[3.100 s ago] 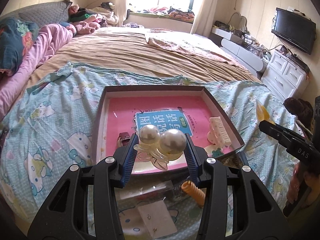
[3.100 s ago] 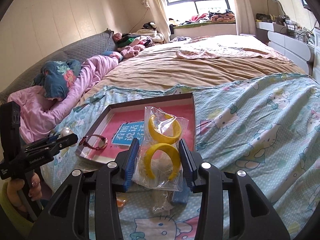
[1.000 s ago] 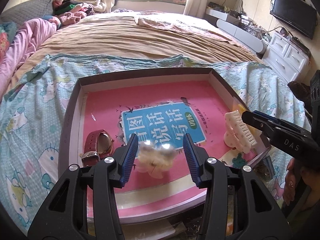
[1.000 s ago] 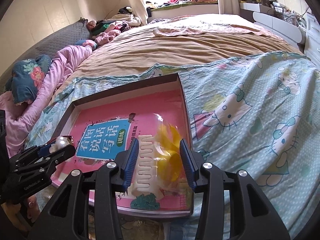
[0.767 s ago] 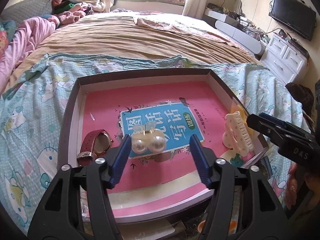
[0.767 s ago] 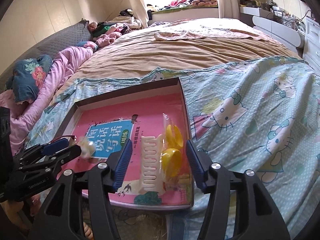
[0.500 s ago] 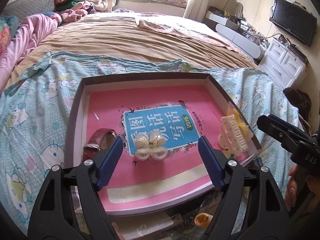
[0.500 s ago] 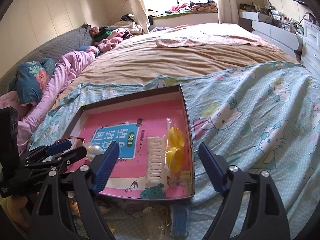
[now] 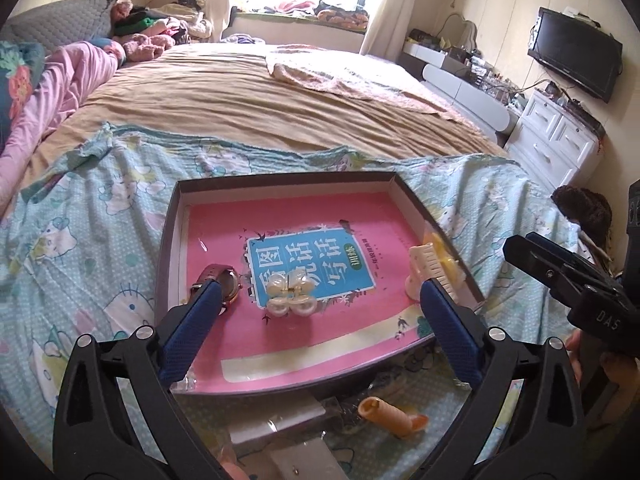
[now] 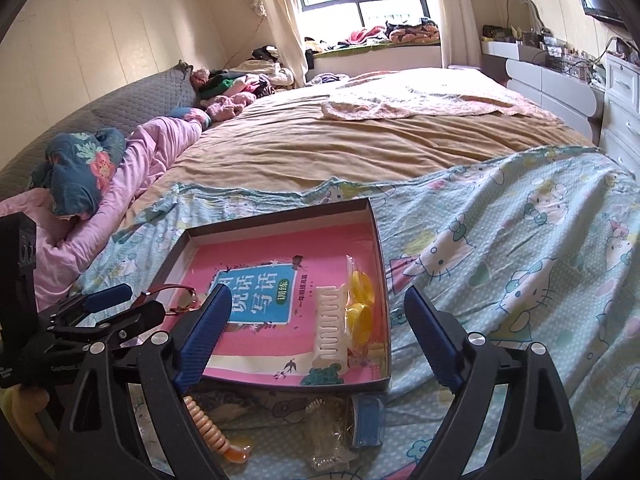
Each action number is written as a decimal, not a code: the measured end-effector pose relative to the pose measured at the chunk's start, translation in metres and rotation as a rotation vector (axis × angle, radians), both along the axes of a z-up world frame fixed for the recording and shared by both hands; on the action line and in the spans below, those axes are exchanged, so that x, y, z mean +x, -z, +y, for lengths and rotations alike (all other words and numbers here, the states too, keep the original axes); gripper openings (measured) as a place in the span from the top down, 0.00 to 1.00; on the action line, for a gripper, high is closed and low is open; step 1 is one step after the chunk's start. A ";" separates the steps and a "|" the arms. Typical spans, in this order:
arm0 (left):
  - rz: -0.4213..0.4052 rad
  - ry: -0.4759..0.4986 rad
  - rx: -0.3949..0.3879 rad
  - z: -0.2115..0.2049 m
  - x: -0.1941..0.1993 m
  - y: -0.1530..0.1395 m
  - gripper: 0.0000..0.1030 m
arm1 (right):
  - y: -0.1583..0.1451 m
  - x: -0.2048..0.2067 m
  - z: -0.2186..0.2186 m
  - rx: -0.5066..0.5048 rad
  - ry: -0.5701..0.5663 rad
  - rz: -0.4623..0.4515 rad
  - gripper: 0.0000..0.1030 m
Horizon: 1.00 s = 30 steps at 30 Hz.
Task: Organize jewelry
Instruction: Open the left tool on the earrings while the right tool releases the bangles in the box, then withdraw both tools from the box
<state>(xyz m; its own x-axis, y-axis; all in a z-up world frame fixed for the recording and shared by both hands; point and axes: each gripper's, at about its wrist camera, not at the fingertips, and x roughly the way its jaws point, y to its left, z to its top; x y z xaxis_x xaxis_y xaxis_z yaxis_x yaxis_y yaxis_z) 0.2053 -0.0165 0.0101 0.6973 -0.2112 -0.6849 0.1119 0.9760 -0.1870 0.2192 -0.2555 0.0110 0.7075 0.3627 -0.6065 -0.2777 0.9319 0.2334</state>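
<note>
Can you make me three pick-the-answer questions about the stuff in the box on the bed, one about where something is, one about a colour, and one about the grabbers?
1. Where does the pearl clip lie?
A. On the pink book in the box
B. On the brown blanket
C. Between the left grabber's jaws

2. What colour are the bangles in the clear bag?
A. Green
B. Yellow
C. Black

3. How does the right grabber stand?
A. Shut on the white comb clip
B. Shut on the watch
C. Open, holding nothing

Answers:
1. A: the pearl clip rests on the book's blue label, beyond the left grabber, whose jaws have just been opening.
2. B: yellow shows through the bag beside the white comb clip.
3. C: its blue pads stand wide apart, nothing between them; its jaws have just been opening.
</note>
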 end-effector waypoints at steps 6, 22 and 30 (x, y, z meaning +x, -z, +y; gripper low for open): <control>-0.035 -0.018 -0.010 0.006 -0.012 -0.016 0.09 | -0.014 -0.012 -0.002 -0.006 -0.007 -0.035 0.15; -0.119 -0.074 -0.012 0.026 -0.048 -0.050 0.09 | -0.044 -0.045 -0.004 -0.005 -0.028 -0.099 0.15; -0.139 -0.090 -0.004 0.031 -0.066 -0.058 0.09 | -0.054 -0.060 -0.005 -0.006 -0.041 -0.124 0.11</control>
<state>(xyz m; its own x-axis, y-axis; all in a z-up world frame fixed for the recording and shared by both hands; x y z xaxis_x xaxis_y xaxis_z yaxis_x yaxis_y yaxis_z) 0.1398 0.0148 0.0678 0.8013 -0.1464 -0.5800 0.0494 0.9825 -0.1798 0.1588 -0.2602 0.0650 0.7619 0.3892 -0.5177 -0.3417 0.9206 0.1892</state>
